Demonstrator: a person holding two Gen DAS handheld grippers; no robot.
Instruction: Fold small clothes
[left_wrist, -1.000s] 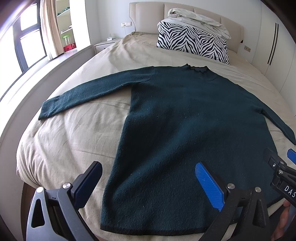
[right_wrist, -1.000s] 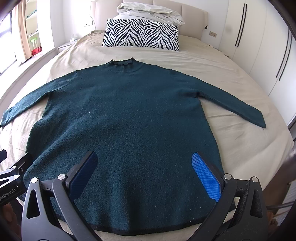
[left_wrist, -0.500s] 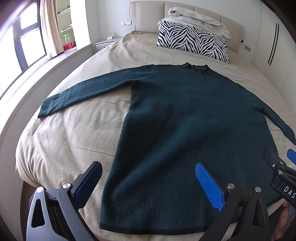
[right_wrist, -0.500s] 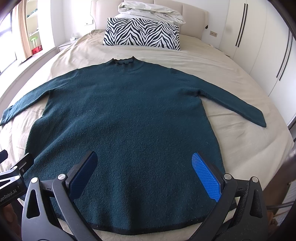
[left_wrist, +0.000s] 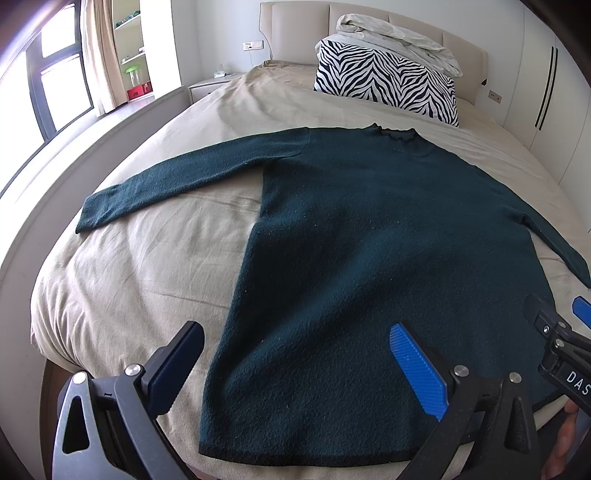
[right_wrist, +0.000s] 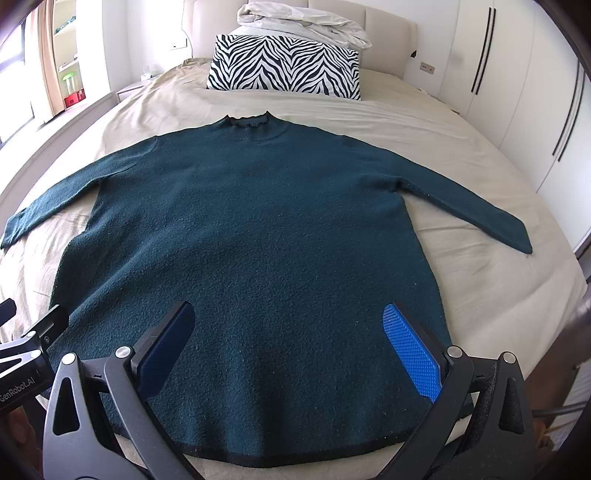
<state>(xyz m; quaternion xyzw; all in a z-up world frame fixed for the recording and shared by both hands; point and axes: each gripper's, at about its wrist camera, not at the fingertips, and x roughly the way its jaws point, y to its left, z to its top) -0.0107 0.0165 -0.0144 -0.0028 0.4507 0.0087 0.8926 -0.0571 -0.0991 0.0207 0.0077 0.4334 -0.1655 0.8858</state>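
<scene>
A dark teal knit sweater (left_wrist: 369, 240) lies flat on the beige bed (left_wrist: 147, 266), collar toward the headboard, both sleeves spread out to the sides. It also fills the right wrist view (right_wrist: 258, 240). My left gripper (left_wrist: 295, 365) is open and empty, hovering over the sweater's lower left hem. My right gripper (right_wrist: 291, 347) is open and empty, hovering above the middle of the bottom hem. Each gripper shows at the edge of the other's view.
A zebra-striped pillow (left_wrist: 384, 83) and a crumpled white duvet (left_wrist: 395, 33) sit at the headboard. A window and nightstand (left_wrist: 207, 86) are on the left, white wardrobes (right_wrist: 535, 92) on the right. The bed's foot edge is just below the grippers.
Both grippers have drifted slightly, so the sweater sits a little lower in the views. The sweater has not moved and the jaws stay open.
</scene>
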